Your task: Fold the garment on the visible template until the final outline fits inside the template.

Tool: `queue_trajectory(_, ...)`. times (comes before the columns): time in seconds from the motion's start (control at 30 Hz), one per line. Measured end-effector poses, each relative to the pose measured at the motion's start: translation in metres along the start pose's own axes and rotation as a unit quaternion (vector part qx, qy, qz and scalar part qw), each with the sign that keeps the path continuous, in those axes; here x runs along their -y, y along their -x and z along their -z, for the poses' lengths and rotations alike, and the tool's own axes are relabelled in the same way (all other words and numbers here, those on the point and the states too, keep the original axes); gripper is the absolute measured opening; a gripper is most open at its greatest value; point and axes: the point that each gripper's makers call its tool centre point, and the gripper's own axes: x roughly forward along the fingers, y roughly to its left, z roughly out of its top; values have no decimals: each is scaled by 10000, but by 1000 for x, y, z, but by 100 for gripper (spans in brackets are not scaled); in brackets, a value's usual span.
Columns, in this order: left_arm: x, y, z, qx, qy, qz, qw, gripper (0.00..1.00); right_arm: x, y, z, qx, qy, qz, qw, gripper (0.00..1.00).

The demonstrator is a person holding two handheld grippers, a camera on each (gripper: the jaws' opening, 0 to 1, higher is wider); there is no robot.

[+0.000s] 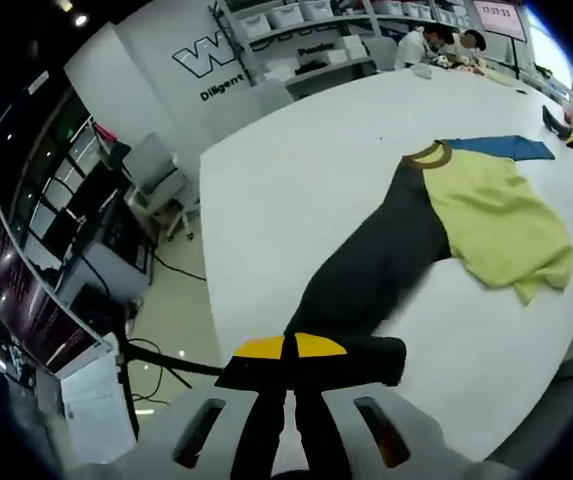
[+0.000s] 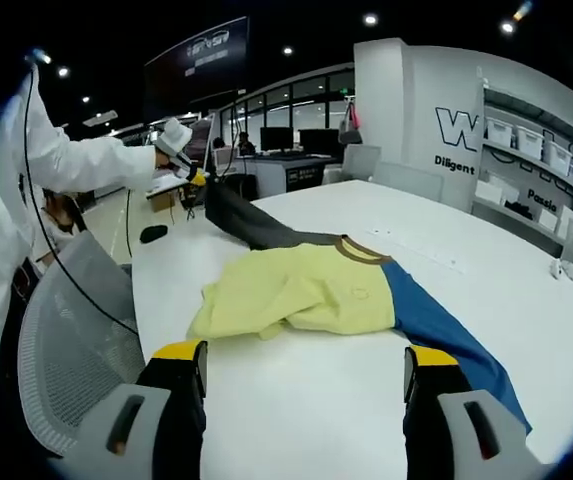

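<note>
My left tongs (image 1: pixel 292 385) are clamped on the shirt's (image 1: pixel 436 230) dark sleeve (image 1: pixel 366 275), it seems, at six o'clock. My right tongs (image 2: pixel 304 375) stand apart above the table (image 2: pixel 296 400), with the shirt lying at twelve o'clock.

We see a garment (image 1: pixel 436 215) in three colour blocks: dark grey, pale yellow and blue, with a brown collar (image 2: pixel 364 250). It lies on a white table (image 1: pixel 296 190). Both grippers, left (image 1: pixel 293 352) and right (image 2: pixel 304 362), are grey with black jaws tipped in yellow. The person's sleeve (image 2: pixel 76 160) is white.
</note>
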Motion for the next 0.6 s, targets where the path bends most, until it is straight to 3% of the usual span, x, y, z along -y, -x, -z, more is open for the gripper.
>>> queue_trajectory(0.37, -21, -18, -7, -60, -78, -20, 9999, 0, -4, -5, -1, -99, 29, 6, 9999, 82)
queue_trajectory(0.6, -24, -47, 7, -508, -139, 129, 9985, 0, -3, -7, -1, -157, 14, 39, 9999, 81)
